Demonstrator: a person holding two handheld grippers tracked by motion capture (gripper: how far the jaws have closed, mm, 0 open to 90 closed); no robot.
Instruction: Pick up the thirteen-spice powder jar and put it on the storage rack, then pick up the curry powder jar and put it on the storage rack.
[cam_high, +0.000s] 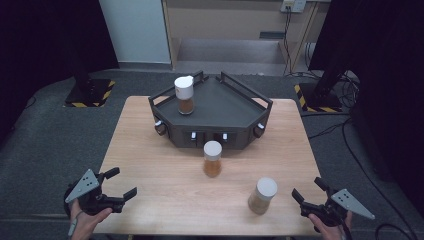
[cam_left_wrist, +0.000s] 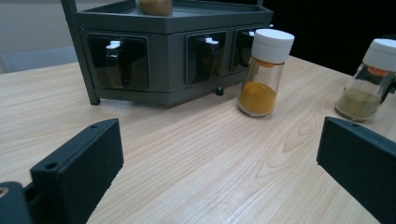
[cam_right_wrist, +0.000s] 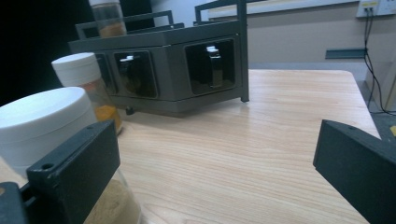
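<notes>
A dark grey spice rack (cam_high: 227, 106) stands at the back middle of the wooden table (cam_high: 150, 150). A white-lidded jar of brown spice (cam_high: 184, 95) stands on top of the rack at its left. A second jar (cam_high: 212, 158) with orange-yellow powder (cam_left_wrist: 265, 72) stands in front of the rack. A third jar (cam_high: 263, 195) with tan powder (cam_right_wrist: 42, 126) stands near the front right. My left gripper (cam_high: 124, 182) is open at the front left corner with nothing between its jaws (cam_left_wrist: 217, 135). My right gripper (cam_high: 306, 187) is open, just right of the third jar and apart from it (cam_right_wrist: 215, 140).
The rack's front faces hold small drawers with pale handles (cam_left_wrist: 119, 60). Grey carpet surrounds the table, with dark stands on hazard-striped bases (cam_high: 90, 92) at the back left and right. Cables (cam_high: 345, 130) lie on the floor at the right.
</notes>
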